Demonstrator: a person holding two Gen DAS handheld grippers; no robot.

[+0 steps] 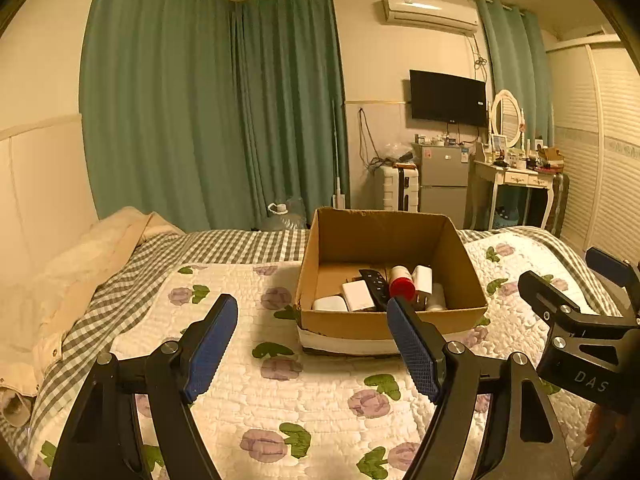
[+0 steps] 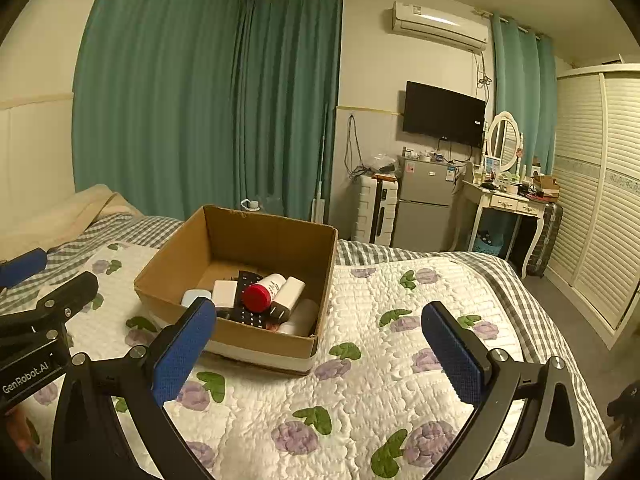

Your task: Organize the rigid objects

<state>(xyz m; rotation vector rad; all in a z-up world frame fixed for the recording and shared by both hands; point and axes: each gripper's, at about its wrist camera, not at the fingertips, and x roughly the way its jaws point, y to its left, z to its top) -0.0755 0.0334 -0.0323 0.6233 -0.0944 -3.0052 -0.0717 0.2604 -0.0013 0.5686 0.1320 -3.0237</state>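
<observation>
An open cardboard box (image 1: 394,324) (image 2: 224,320) stands on the quilted bed. Inside lie a white bottle with a red cap (image 1: 402,284) (image 2: 262,294), a black remote (image 1: 374,284) (image 2: 248,312), a white square block (image 1: 357,295) (image 2: 224,293), a pale rounded case (image 1: 330,304) (image 2: 195,296) and other white bottles (image 1: 424,280) (image 2: 290,292). My left gripper (image 1: 312,344) is open and empty, held over the quilt in front of the box. My right gripper (image 2: 320,352) is open and empty, to the right of the box's near corner; it also shows in the left wrist view (image 1: 576,280).
The floral quilt (image 2: 360,400) covers the bed, with a checked blanket (image 1: 224,248) behind and a cream duvet (image 1: 60,280) at the left. Green curtains, a fridge (image 2: 426,204), a suitcase (image 2: 376,212), a dressing table (image 2: 512,204) and a wardrobe (image 2: 600,220) stand beyond.
</observation>
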